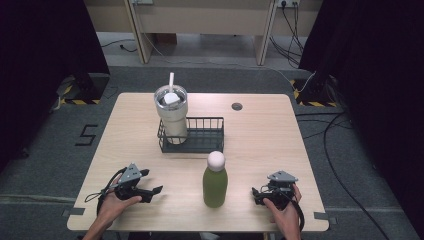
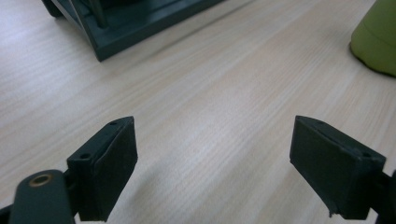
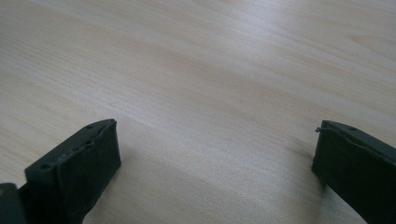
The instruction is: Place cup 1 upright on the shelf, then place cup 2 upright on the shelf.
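A green bottle [image 1: 215,181] with a pale round cap stands upright near the table's front middle. Its lower edge shows at the top right of the left gripper view [image 2: 378,42]. A dark wire basket [image 1: 202,136] sits behind it at the table's centre, and its corner [image 2: 126,23] shows in the left gripper view. A cream tumbler [image 1: 171,117] with a lid and straw stands in the basket's left end. My left gripper [image 1: 152,181] [image 2: 212,158] rests left of the bottle, open and empty. To the bottle's right, my right gripper [image 1: 257,196] [image 3: 215,158] is open over bare wood.
The wooden table [image 1: 260,140] has a small round grommet [image 1: 237,106] at the back right. Bare wood lies between each gripper and the bottle. Cables run across the floor on the right, and dark curtains hang on both sides.
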`<control>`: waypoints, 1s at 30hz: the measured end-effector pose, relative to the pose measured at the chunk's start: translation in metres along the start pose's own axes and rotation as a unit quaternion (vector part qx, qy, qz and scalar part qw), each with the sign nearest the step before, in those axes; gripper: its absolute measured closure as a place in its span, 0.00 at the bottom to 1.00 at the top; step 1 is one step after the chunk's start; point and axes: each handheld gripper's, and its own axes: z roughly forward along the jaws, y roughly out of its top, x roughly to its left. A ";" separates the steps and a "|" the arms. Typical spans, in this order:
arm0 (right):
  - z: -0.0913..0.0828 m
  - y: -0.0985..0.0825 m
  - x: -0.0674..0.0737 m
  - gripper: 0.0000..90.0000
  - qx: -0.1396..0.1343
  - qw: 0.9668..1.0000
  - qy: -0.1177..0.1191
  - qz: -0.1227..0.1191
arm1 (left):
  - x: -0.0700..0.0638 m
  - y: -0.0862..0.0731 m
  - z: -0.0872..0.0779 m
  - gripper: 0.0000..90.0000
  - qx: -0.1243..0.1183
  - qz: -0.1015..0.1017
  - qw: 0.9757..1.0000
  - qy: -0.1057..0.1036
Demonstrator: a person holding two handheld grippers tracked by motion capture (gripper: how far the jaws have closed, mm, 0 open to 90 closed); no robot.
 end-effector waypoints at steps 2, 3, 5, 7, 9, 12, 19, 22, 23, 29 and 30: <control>0.000 0.000 0.000 0.01 0.000 1.000 0.000 0.000 | -0.001 -0.002 0.000 0.16 0.009 0.004 1.000 0.001; 0.000 0.000 0.000 0.01 0.000 1.000 0.000 0.000 | -0.002 -0.002 0.000 0.16 0.016 0.008 1.000 0.002; 0.000 0.000 0.000 0.01 0.000 1.000 0.000 0.000 | -0.002 -0.004 0.000 0.16 0.025 0.010 1.000 0.002; 0.000 0.000 0.000 0.01 0.000 1.000 0.000 0.000 | -0.003 -0.005 0.000 0.16 0.033 0.009 0.999 -0.001; 0.000 0.000 0.000 0.01 0.000 1.000 0.000 0.000 | -0.003 -0.007 0.001 0.16 0.044 0.010 0.999 0.000; 0.000 0.000 0.000 0.01 0.000 1.000 0.000 0.000 | -0.005 -0.010 0.003 0.16 0.054 0.018 0.998 0.006; 0.000 0.000 0.000 0.01 0.000 1.000 0.000 0.000 | -0.007 -0.011 0.002 0.15 0.054 0.016 0.998 0.011; 0.000 0.000 0.001 0.01 0.000 1.000 -0.001 0.003 | -0.007 -0.011 0.002 0.15 0.054 0.017 0.998 0.012; 0.000 0.000 0.000 0.01 0.000 1.000 -0.001 0.000 | -0.007 -0.011 0.002 0.15 0.054 0.017 0.998 0.012; -0.003 -0.001 0.001 0.20 -0.021 1.000 0.006 -0.007 | -0.007 -0.011 0.002 0.15 0.055 0.017 0.998 0.011; -0.004 -0.001 0.001 0.18 -0.023 1.000 0.003 -0.009 | -0.007 -0.011 0.002 0.15 0.054 0.016 0.998 0.011</control>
